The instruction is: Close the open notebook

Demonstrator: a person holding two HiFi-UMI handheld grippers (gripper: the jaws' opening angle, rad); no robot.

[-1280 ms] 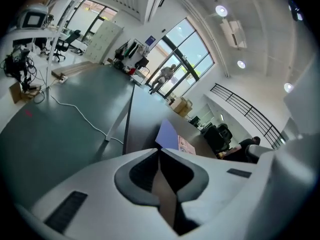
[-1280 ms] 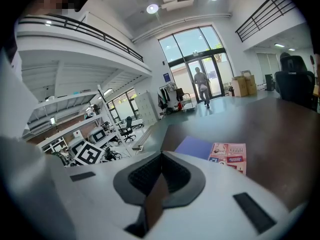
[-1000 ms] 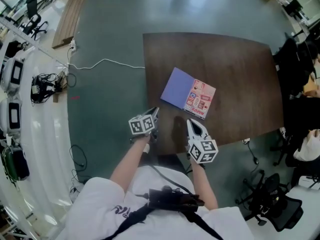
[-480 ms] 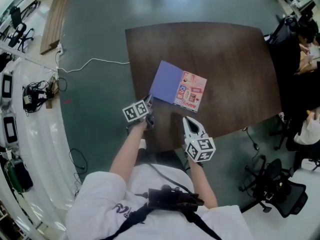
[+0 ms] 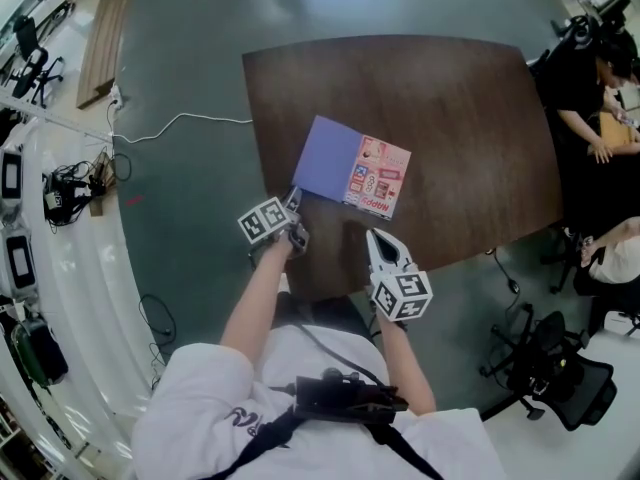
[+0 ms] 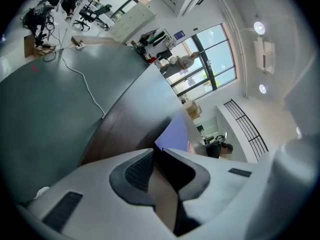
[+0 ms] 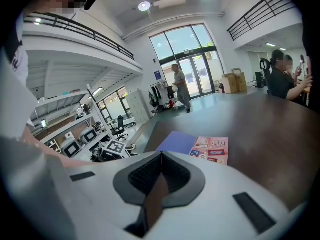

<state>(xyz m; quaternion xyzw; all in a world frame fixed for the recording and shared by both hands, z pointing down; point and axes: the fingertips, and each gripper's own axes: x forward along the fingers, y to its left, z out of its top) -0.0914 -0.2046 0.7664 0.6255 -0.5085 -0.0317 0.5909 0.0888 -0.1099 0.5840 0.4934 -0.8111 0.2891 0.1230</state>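
Observation:
The notebook (image 5: pixel 330 160) lies flat on the dark brown table (image 5: pixel 450 118), a lavender half on the left and a pink printed half (image 5: pixel 378 176) on the right. My left gripper (image 5: pixel 293 201) is shut and empty, its tips right at the notebook's near left corner. In the left gripper view the closed tips (image 6: pixel 159 150) sit just before the lavender sheet (image 6: pixel 176 133). My right gripper (image 5: pixel 377 236) is shut with nothing in it, over the table's near edge, short of the notebook. The right gripper view shows its joined tips (image 7: pixel 161 154) and the notebook (image 7: pixel 202 145) beyond.
A white cable (image 5: pixel 185 120) trails over the grey floor left of the table. Office chairs (image 5: pixel 545 383) stand at the lower right, and seated people (image 5: pixel 590 78) are at the table's right side. White shelving (image 5: pixel 40 218) runs along the left.
My left gripper has moved forward and down to the notebook's near left corner and rolled a little. The right gripper has barely shifted. Both stay shut.

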